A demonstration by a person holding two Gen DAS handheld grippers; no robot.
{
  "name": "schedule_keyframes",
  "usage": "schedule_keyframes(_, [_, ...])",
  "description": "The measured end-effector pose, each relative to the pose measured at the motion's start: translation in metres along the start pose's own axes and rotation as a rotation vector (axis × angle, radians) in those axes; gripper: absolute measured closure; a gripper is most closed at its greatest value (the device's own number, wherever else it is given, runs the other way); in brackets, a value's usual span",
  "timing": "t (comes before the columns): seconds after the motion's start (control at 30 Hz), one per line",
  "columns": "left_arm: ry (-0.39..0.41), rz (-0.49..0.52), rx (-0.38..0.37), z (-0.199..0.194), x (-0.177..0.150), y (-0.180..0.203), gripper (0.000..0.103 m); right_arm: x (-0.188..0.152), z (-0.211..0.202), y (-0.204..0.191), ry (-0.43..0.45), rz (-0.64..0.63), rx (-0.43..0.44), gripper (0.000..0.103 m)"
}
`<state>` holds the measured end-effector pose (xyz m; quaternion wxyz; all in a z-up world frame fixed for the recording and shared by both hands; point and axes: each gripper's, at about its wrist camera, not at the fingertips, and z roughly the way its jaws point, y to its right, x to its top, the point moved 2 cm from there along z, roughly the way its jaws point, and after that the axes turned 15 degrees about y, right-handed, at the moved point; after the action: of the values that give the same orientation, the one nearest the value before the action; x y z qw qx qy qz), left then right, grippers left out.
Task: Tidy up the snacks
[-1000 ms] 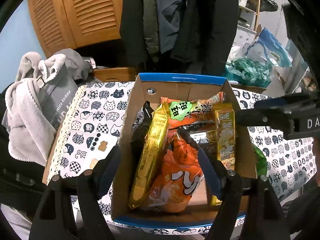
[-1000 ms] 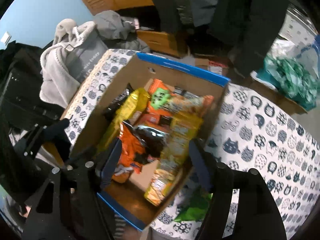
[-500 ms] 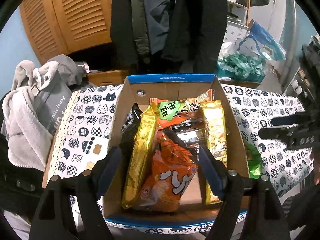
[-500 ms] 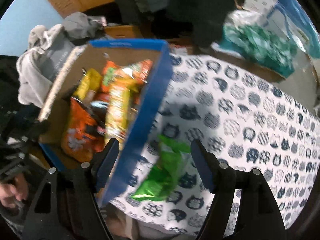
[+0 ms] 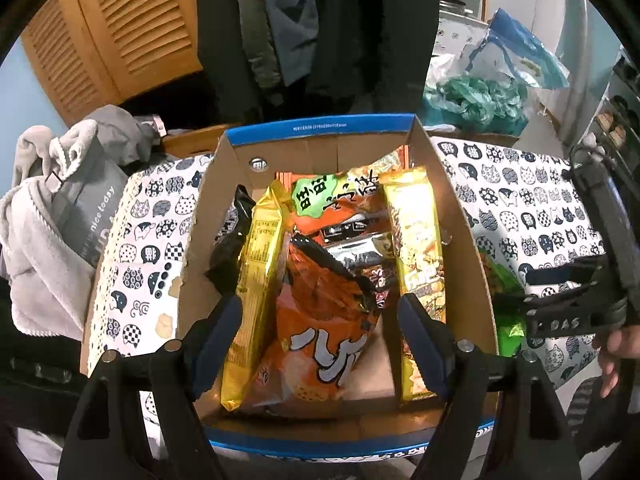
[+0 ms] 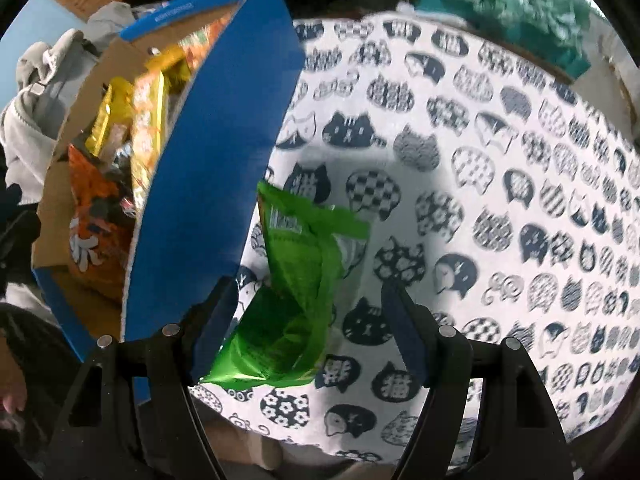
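A blue-edged cardboard box (image 5: 320,130) on the cat-print tablecloth (image 5: 516,196) holds several snack packs: an orange bag (image 5: 324,332), two yellow packs (image 5: 256,272) and a green-labelled pack (image 5: 316,200). My left gripper (image 5: 320,332) hovers open over the box, with the orange bag below its fingers. Outside the box's blue right wall (image 6: 212,184) lies a green snack bag (image 6: 296,292) on the cloth. My right gripper (image 6: 308,320) stands open just above that green bag, a finger on either side, not pressing it. In the left wrist view the right gripper (image 5: 560,304) shows at the right edge.
A grey towel and grey bag (image 5: 52,216) lie left of the table. Dark coats (image 5: 312,28) hang behind, beside wooden louvred doors (image 5: 116,32). Green and blue plastic bags (image 5: 476,100) sit at the back right. Bare cloth (image 6: 500,184) stretches right of the green bag.
My right gripper swung from above the box over to its right side and sank toward the green bag. The left gripper drifted slightly over the box, still open.
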<state>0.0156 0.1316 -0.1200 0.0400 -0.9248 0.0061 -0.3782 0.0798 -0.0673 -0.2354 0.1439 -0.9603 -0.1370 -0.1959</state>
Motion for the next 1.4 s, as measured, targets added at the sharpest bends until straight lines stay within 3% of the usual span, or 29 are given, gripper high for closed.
schedule_keyframes(0.23, [-0.01, -0.009, -0.004, 0.002, -0.001, -0.001, 0.022, -0.008, 0.025, 0.003, -0.026, 0.008, 0.005, 0.029])
schedule_keyframes(0.27, [-0.012, -0.01, -0.005, 0.002, -0.002, -0.002, 0.022, -0.009, 0.025, 0.003, -0.022, 0.006, 0.014, 0.035])
schedule_keyframes(0.3, [-0.014, -0.011, -0.006, 0.003, -0.002, -0.002, 0.022, -0.009, 0.025, 0.002, -0.019, 0.003, 0.034, 0.052])
schedule_keyframes(0.5, [-0.015, -0.025, -0.01, 0.003, -0.001, -0.004, 0.022, -0.009, 0.024, -0.008, -0.011, -0.053, 0.06, 0.071])
schedule_keyframes(0.97, [0.041, -0.047, -0.047, -0.009, 0.004, -0.005, 0.023, 0.01, -0.033, -0.017, 0.09, -0.101, 0.056, 0.073])
schedule_keyframes(1.13, [0.046, -0.078, -0.057, -0.013, 0.006, -0.011, 0.049, 0.024, -0.061, -0.025, 0.135, -0.102, 0.093, 0.073])
schedule_keyframes(1.4, [0.07, -0.151, -0.042, -0.019, 0.008, -0.031, 0.054, 0.055, -0.078, -0.065, 0.174, -0.146, 0.154, 0.073])
